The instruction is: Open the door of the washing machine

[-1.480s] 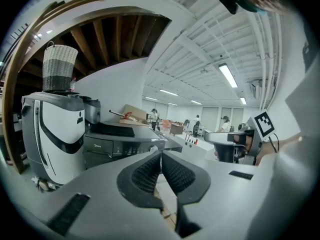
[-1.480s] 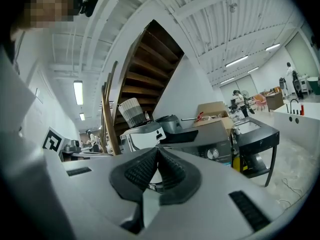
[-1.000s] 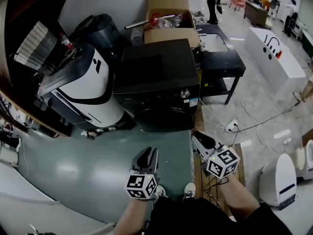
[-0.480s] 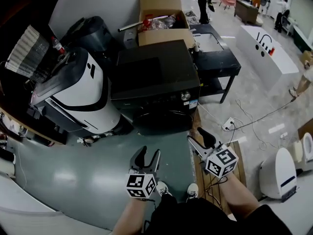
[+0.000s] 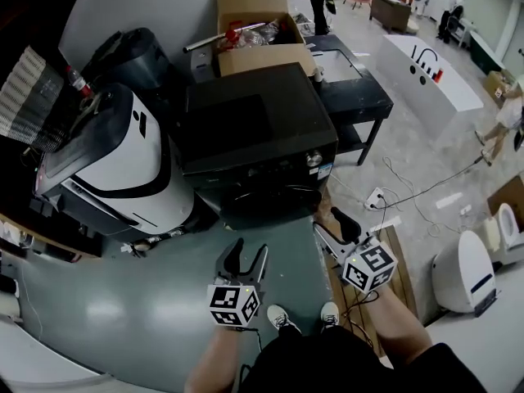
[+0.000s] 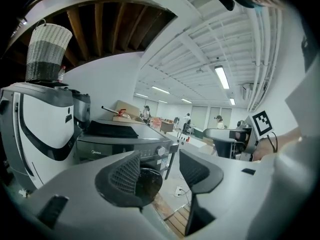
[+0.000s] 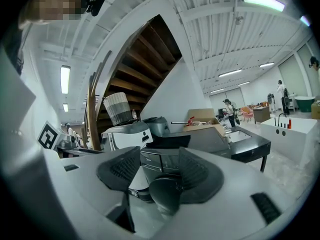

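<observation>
— Two claws up front, then: what have they got?
— Nothing. The left gripper (image 5: 247, 257) and the right gripper (image 5: 334, 231) are both spreading their jaws at this moment, and each gripper view shows only air between the pads (the machine is just seen beyond them).
— How are the hands held?
— Low, ahead of the person's shoes (image 5: 282, 318), side by side, both pointing close to level at the machine's front. The left is over the green floor (image 5: 164, 277), the right over a wooden slatted board (image 5: 395, 256).
— And the task?
— I'd say none of it is done. The washing machine (image 5: 258, 125) stands a little past the grippers, beside a white-and-black appliance (image 5: 123, 162), and its round door (image 5: 274, 196) looks closed flat against the dark front. Neither claw touches it.
— What's left?
— As I judge it, everything: close the gap, get a jaw on the door's edge or handle (I can't make a handle out), then swing it wide.
— Anything behind?
— A cardboard box (image 5: 254, 23) of clutter, and a black table (image 5: 354, 97) to its right
</observation>
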`<action>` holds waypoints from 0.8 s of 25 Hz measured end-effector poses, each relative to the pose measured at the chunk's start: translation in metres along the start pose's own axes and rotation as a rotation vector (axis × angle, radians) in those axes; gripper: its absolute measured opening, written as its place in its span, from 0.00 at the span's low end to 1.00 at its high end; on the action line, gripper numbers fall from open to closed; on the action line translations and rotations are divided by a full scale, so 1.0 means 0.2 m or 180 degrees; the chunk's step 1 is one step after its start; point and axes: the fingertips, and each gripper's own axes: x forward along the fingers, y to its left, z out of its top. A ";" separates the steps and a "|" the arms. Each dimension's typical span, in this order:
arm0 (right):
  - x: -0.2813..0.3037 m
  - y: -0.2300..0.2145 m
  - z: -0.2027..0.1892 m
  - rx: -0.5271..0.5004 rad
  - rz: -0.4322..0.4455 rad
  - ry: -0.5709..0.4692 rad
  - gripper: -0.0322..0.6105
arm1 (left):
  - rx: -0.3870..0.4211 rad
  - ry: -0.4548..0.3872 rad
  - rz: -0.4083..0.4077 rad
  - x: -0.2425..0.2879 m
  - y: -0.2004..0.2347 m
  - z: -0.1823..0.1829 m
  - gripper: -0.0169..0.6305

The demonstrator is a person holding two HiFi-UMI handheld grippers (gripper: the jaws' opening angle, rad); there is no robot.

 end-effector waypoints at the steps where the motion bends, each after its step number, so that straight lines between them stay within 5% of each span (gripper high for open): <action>1: 0.02 0.01 -0.01 -0.0008 -0.0033 0.0009 0.43 | -0.0001 -0.0004 -0.0025 0.01 0.03 0.00 0.41; 12: 0.13 0.05 -0.07 -0.0176 -0.0249 0.0094 0.43 | 0.0049 0.0064 -0.0222 0.06 0.19 -0.06 0.44; 20: 0.21 -0.11 -0.17 -0.0283 -0.0212 0.0250 0.43 | 0.0029 0.0202 -0.0237 0.21 0.19 -0.15 0.44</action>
